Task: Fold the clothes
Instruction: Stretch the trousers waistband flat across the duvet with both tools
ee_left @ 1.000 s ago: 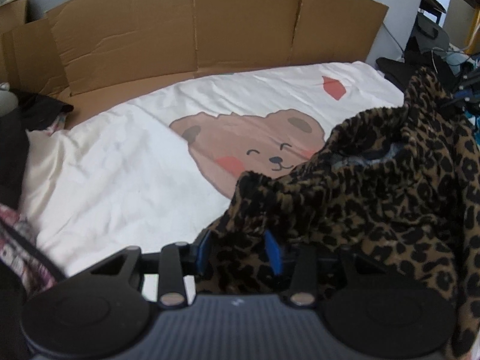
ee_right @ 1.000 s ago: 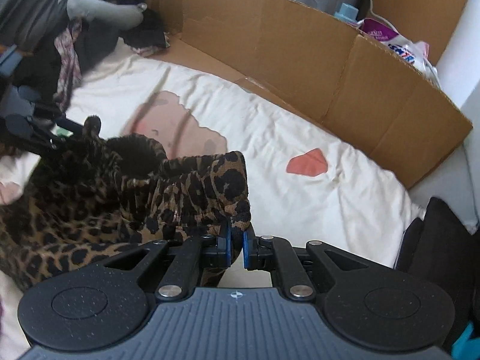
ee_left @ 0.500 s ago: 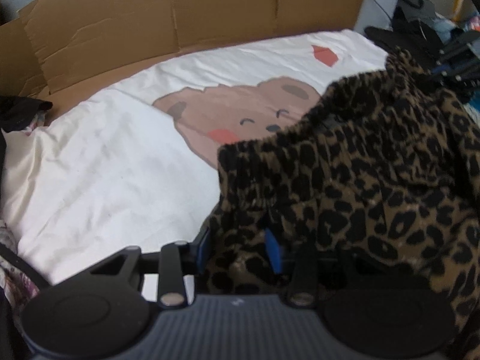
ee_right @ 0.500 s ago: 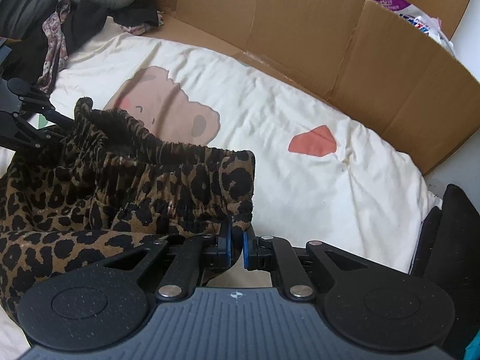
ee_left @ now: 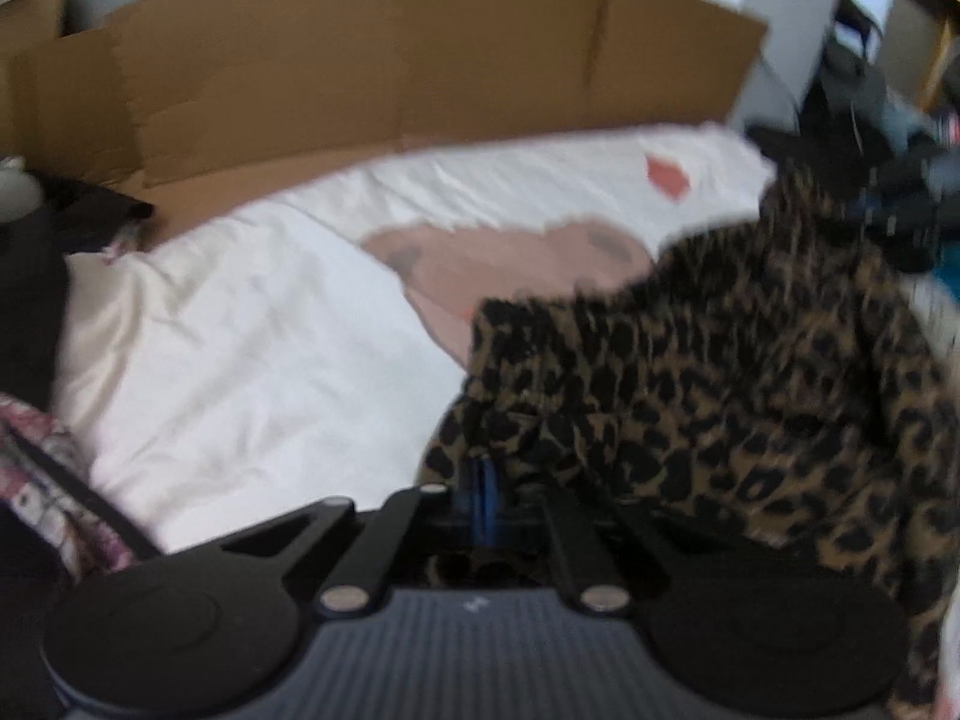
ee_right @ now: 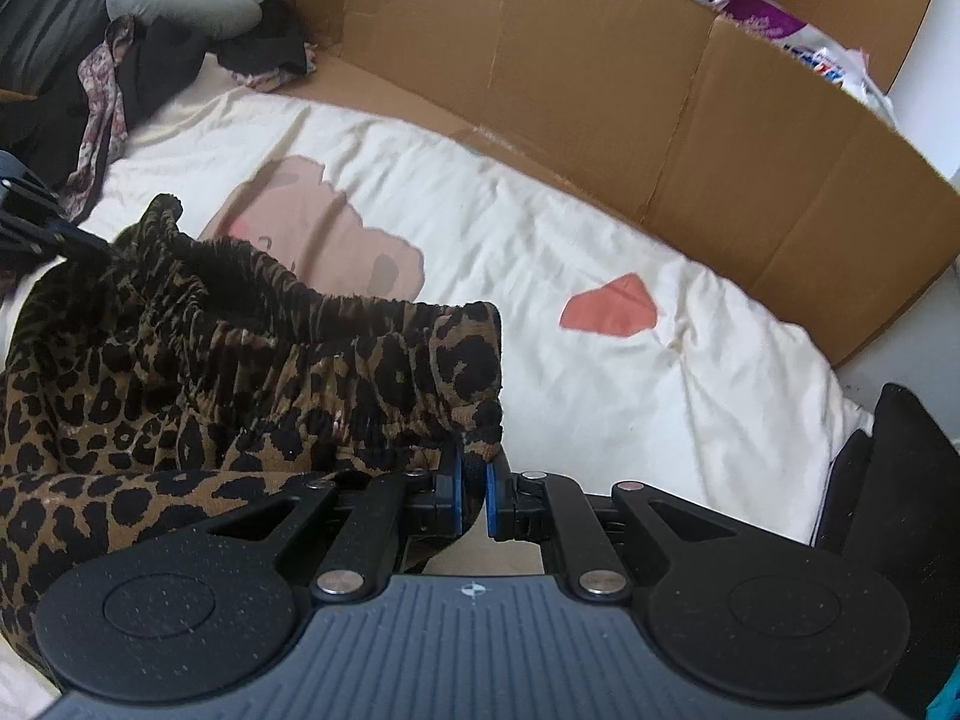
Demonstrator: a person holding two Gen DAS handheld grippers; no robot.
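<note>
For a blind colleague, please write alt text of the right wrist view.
The right gripper pinches the elastic waistband corner of a leopard-print garment above a cream bedsheet with a bear print. Cardboard panels stand behind the bed.

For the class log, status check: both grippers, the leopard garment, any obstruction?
Left gripper and right gripper shut on leopard-print garment, one waistband end each. Waistband stretched between them above the bear-print bedding. Bedding ahead bare; clothes pile off to the side.
</note>
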